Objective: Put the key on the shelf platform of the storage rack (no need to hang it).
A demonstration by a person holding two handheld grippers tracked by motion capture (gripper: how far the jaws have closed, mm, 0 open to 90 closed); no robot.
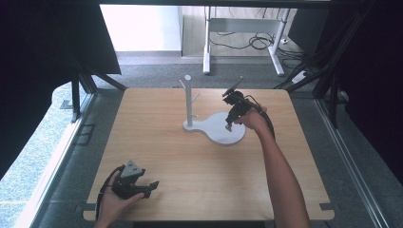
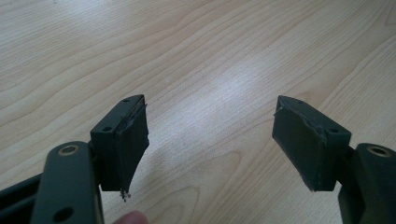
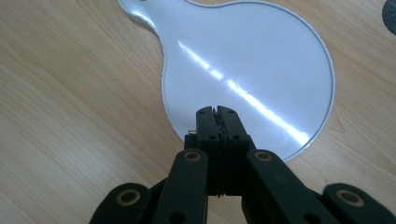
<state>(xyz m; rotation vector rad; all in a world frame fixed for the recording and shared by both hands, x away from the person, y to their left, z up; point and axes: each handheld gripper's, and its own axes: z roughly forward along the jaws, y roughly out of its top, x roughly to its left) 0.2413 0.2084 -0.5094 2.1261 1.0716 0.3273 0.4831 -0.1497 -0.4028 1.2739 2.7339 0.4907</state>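
Note:
A white stand (image 1: 188, 102) with a post and side pegs rises from a flat white base (image 1: 223, 133) at the table's middle back. My right gripper (image 1: 228, 127) points down over the round part of that base (image 3: 261, 65), jaws pressed together with nothing seen between them. In the right gripper view its fingertips (image 3: 217, 113) hover above the base's near rim. My left gripper (image 1: 153, 185) rests near the table's front left, held in a hand. Its jaws stand wide apart over bare wood, its black pads (image 2: 131, 135) empty.
The wooden table (image 1: 180, 166) has wide free room between the two grippers. Beyond its far edge stand a desk's white legs (image 1: 207, 52) and floor cables. Dark curtains flank both sides.

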